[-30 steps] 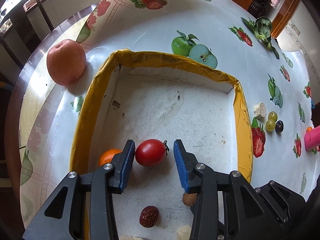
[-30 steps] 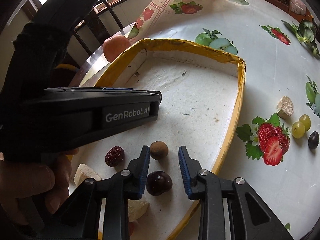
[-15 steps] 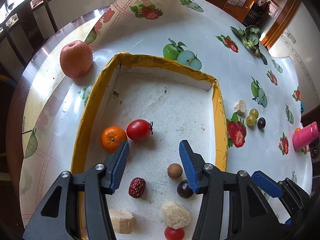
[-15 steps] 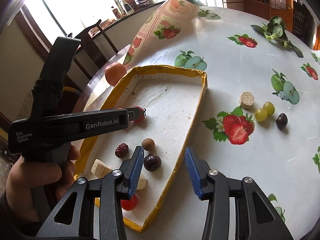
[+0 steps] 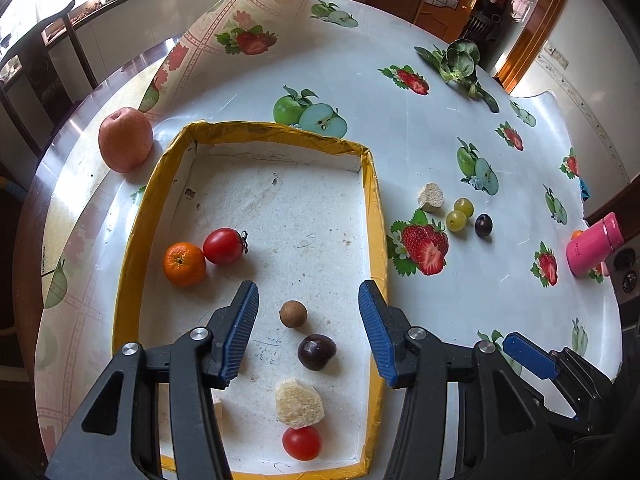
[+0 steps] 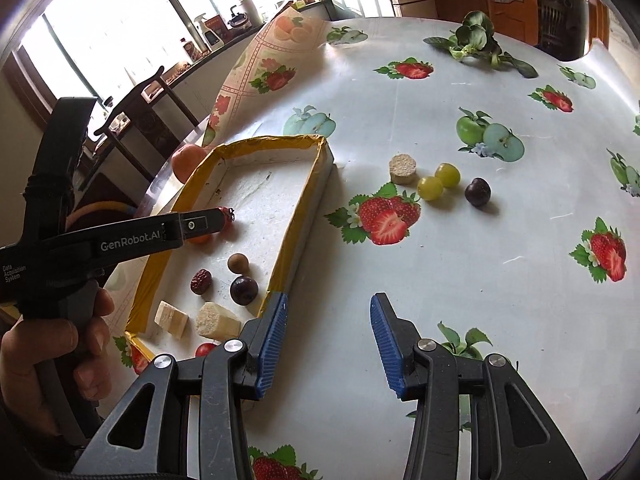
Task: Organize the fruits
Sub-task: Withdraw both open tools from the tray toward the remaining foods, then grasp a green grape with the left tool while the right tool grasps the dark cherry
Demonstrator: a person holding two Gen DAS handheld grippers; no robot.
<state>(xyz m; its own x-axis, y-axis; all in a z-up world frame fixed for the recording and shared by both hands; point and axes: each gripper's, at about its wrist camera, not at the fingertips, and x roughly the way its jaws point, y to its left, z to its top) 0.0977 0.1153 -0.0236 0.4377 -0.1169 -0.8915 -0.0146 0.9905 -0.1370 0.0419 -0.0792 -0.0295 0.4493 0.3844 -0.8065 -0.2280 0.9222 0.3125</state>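
**Fruit tray and table: stock as seen**

Left wrist view. Left gripper [image 5: 308,332] is held above the tray [image 5: 376,216], jaws wide apart, nothing gripped. Tray: white floor, yellow-taped rim, set on the fruit-print tablecloth [image 5: 400,128]. Inside are listed: mandarin [image 5: 184,263] touching a red tomato [image 5: 223,246] at the left side; brown round fruit [image 5: 293,313] and dark plum [image 5: 316,352] between the blue pads; pale spongy chunk [image 5: 299,403] touching a 2nd small tomato [image 5: 302,443] near the front wall. A 2nd pale piece is mostly hidden behind the left finger. Outside the tray: apple [image 5: 125,144] just beside the far-left corner; to the right, a pale disc [image 5: 431,197], 2 green grapes [image 5: 460,214] and a dark grape [image 5: 483,225] are grouped close. Pink bottle [image 5: 594,243] at far right; leafy greens [image 5: 460,60] at the far edge.

Right wrist view. Right gripper [image 6: 328,344] is seen over bare cloth just beside the tray's right wall, jaws apart, empty. A red date [image 6: 200,281] is seen in the tray, near the plum. Left unit is gripped by a hand [image 6: 44,360]; its tip is over the tomato, contact prob. none, not certain.
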